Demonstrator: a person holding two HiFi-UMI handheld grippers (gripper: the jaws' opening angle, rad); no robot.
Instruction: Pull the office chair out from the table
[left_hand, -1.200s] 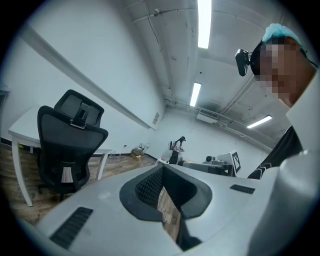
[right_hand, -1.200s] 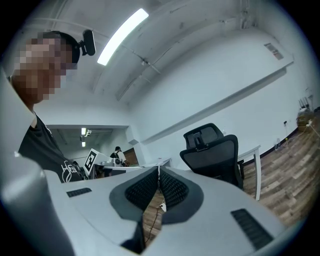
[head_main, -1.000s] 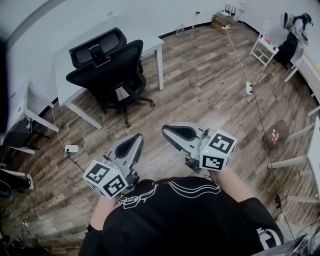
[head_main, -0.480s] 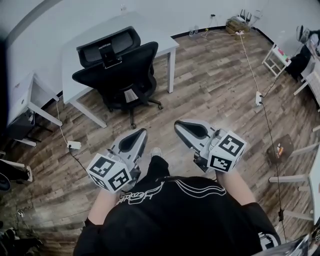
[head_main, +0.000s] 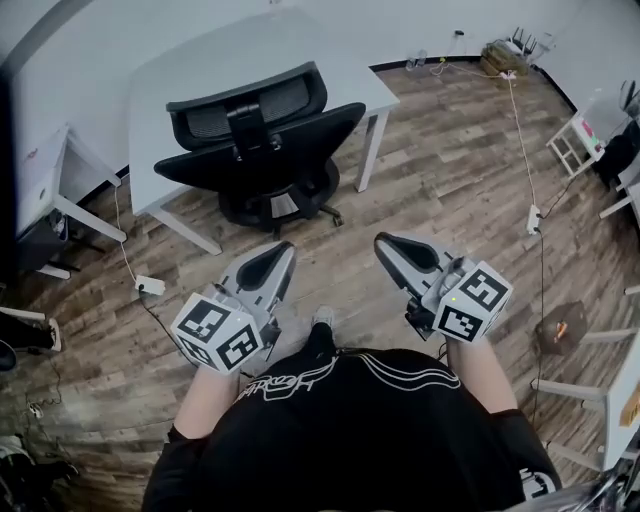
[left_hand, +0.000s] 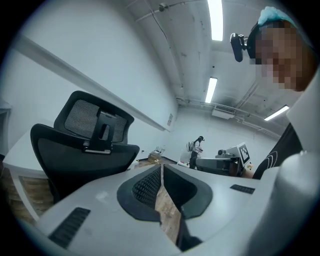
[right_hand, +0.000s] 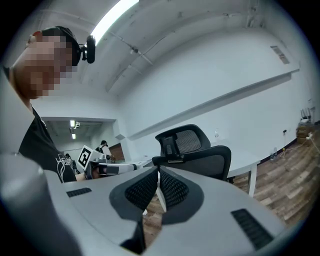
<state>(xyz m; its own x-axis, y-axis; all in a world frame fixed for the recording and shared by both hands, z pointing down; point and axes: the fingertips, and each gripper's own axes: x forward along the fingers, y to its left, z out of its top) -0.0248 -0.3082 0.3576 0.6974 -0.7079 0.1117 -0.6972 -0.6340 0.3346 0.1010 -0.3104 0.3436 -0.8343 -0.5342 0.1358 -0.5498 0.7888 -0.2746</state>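
Note:
A black office chair with a mesh headrest stands pushed in at the white table, its back towards me. It also shows in the left gripper view, chair, and in the right gripper view, chair. My left gripper is shut and empty, a short way in front of the chair's back. My right gripper is shut and empty too, level with the left and to the right of the chair. Neither touches the chair.
The table's white leg stands right of the chair. A power strip with its cable lies on the wooden floor at the left. Another cable runs along the right. Small white desks stand at the left edge.
Both grippers and I have moved forwards towards the chair, which now fills more of the head view. Both stay shut.

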